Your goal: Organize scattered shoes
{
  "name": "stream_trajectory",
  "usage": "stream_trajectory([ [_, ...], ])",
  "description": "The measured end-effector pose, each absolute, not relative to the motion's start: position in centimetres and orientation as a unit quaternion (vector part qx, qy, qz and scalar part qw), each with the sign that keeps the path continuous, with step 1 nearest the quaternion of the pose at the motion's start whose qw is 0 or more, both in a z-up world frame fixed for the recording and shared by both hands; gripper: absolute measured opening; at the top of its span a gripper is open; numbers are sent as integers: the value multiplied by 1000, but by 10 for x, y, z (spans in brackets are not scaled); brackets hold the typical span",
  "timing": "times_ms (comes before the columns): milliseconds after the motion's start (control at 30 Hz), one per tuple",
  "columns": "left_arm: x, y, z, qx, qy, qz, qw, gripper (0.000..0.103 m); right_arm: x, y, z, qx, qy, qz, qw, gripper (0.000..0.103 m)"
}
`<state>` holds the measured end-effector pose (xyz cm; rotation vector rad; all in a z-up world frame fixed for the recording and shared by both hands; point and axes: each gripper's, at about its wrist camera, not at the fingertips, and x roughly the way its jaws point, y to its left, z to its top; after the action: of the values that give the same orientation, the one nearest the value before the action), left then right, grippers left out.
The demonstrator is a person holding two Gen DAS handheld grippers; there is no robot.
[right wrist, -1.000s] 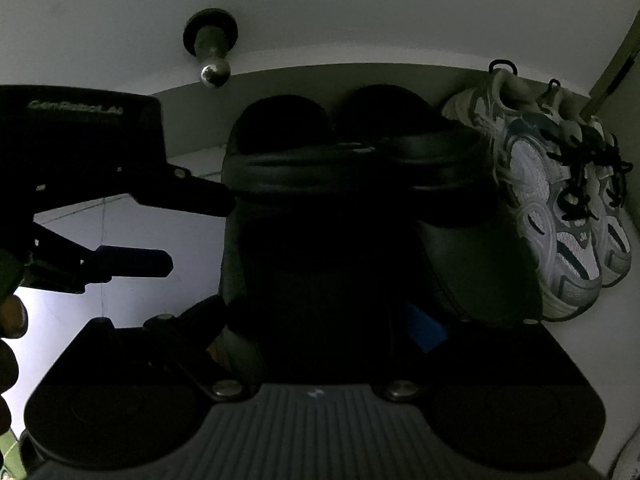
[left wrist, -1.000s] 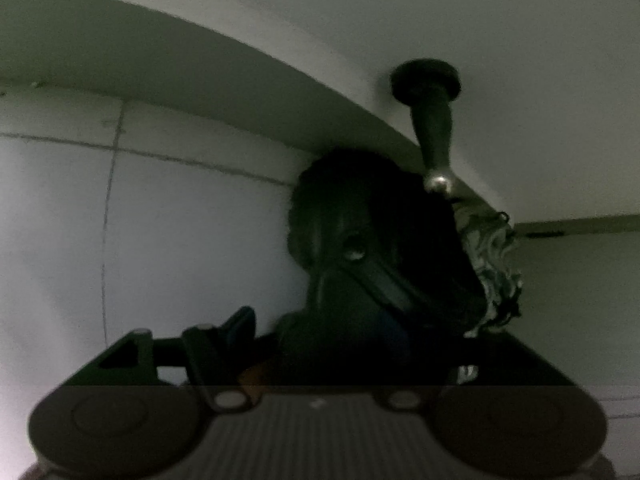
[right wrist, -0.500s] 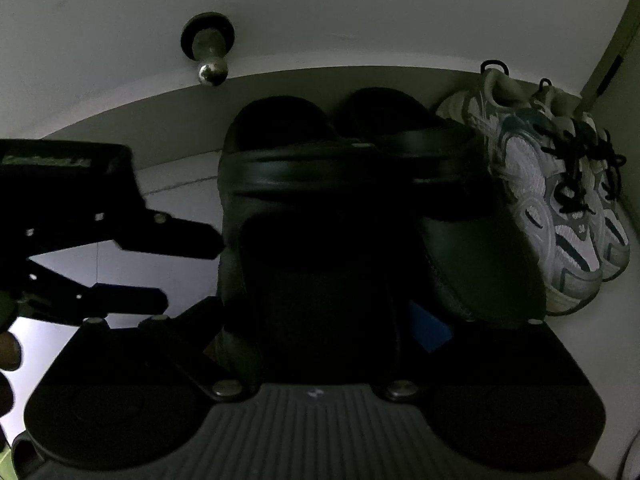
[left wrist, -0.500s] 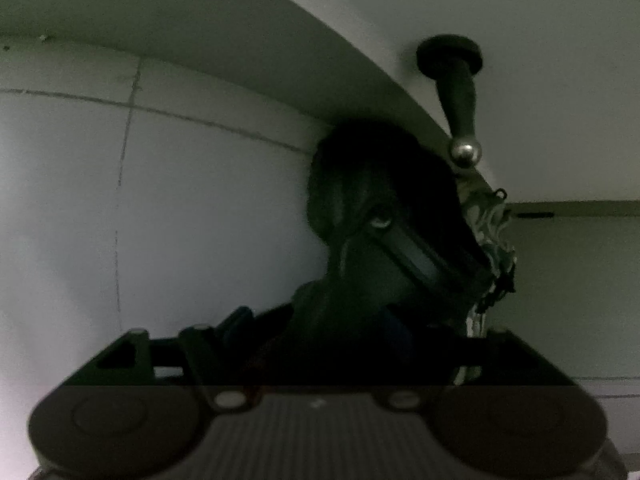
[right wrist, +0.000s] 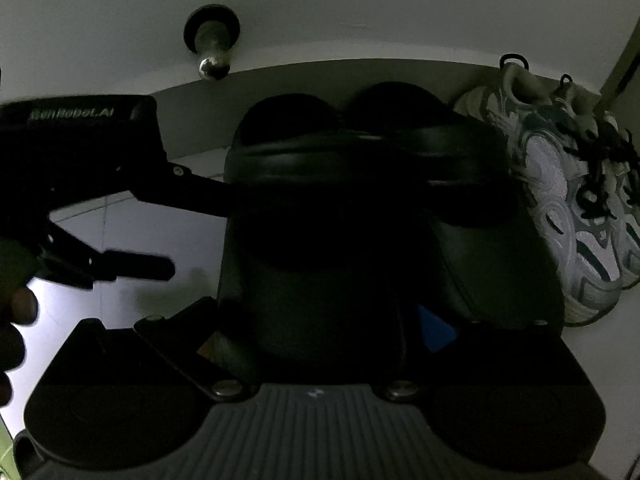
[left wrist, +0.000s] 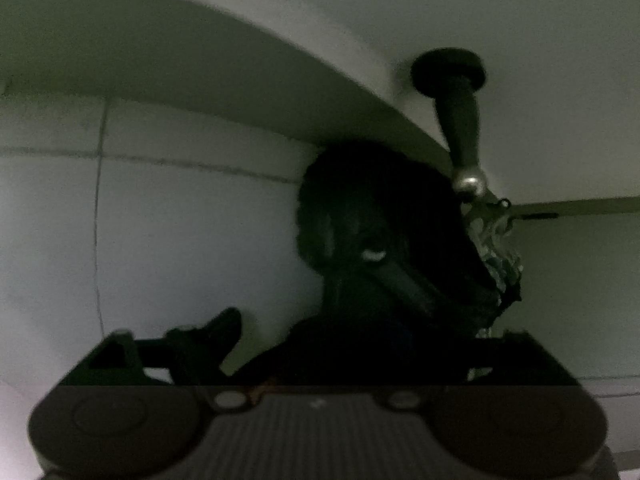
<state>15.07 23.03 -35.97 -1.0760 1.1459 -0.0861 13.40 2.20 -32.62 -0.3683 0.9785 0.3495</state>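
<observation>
Two black clogs stand side by side against the wall under a white ledge. In the right wrist view my right gripper [right wrist: 320, 320] is shut on the heel of the left clog [right wrist: 312, 208]; the second clog [right wrist: 464, 200] is beside it. A pair of white and grey sneakers [right wrist: 560, 208] stands to the right. My left gripper [right wrist: 192, 232] is at the left, fingers apart, upper finger touching the left clog's side. In the left wrist view the clog [left wrist: 380, 248] fills the middle; the left gripper [left wrist: 320, 344] straddles its edge.
A black doorstop with a metal tip [right wrist: 214, 46] sticks out of the wall above the clogs; it also shows in the left wrist view [left wrist: 460, 120]. Pale tiled floor [left wrist: 160, 240] lies to the left. A door frame edge [right wrist: 624, 64] is at the far right.
The left gripper has moved back in from the left, and its upper finger now reaches the left clog. The right gripper and both clogs stay put.
</observation>
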Motion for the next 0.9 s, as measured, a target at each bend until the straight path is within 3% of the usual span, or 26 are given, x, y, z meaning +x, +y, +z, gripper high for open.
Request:
stream_trajectory([
  [400, 149, 229, -353, -497, 512, -44, 700, 70, 137, 26, -326, -194, 461, 173, 849, 103],
  [900, 162, 217, -343, -463, 514, -54, 720, 68, 145, 26, -323, -226, 446, 165, 850, 103],
])
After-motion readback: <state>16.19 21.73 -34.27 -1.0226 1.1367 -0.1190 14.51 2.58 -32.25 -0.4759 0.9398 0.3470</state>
